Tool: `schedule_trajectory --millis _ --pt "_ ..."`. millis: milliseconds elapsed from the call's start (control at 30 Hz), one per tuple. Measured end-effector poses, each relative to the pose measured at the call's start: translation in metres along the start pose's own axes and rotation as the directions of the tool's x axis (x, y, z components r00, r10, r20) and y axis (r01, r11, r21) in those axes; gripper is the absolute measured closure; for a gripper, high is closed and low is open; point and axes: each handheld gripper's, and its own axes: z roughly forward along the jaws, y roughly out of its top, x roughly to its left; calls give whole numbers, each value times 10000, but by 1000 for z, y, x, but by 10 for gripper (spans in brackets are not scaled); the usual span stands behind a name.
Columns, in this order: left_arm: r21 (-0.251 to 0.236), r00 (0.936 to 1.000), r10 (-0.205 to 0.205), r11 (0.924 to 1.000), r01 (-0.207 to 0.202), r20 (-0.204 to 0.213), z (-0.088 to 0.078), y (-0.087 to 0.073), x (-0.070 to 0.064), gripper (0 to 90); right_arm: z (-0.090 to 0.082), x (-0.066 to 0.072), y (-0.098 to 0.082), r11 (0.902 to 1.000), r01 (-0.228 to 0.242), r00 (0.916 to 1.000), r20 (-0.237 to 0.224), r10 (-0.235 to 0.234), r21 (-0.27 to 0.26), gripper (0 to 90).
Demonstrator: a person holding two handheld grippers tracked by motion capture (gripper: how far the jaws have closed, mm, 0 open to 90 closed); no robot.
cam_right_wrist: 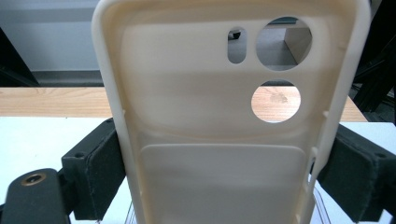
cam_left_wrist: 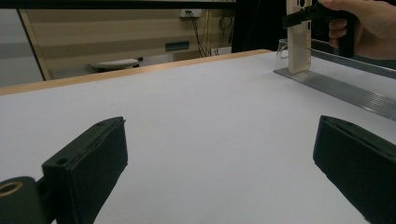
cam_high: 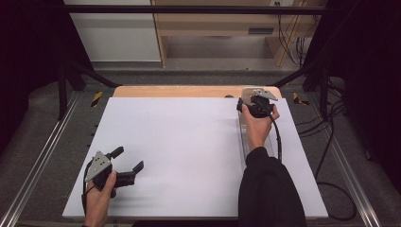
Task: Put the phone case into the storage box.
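Note:
A cream phone case (cam_right_wrist: 219, 140) with round camera holes stands upright between my right gripper's (cam_right_wrist: 224, 170) black pads, which press on its two long edges. In the high view that gripper (cam_high: 253, 100) holds the case (cam_high: 246, 93) at the far right of the white board (cam_high: 189, 151), over the far end of a clear ribbed strip (cam_high: 244, 139). The left gripper view shows the case (cam_left_wrist: 299, 42) upright, its lower end at the strip (cam_left_wrist: 336, 88). My left gripper (cam_high: 128, 158) rests low at the near left, open and with nothing in it (cam_left_wrist: 219, 140).
A wooden table edge (cam_high: 170, 91) runs behind the white board. Black frame posts (cam_high: 62, 85) and metal rails (cam_high: 42, 156) flank the table, with cables (cam_high: 331, 142) trailing on the right. Shelving (cam_high: 213, 23) stands behind.

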Motion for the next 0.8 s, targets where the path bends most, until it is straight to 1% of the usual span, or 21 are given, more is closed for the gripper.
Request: schedule_trajectory --millis 100,500,800 --pt "21 10000 14 10000 -14 4 0 0 0 26 1 1 -1 9999 115 9999 -29 -115 25 114" --pt "50 10000 66 10000 -66 40 1 0 -1 26 2 1 -3 9999 90 10000 -21 -90 79 114" --pt "54 10000 71 10000 -71 56 1 0 -1 26 2 1 -3 10000 29 10000 -7 -29 14 114"
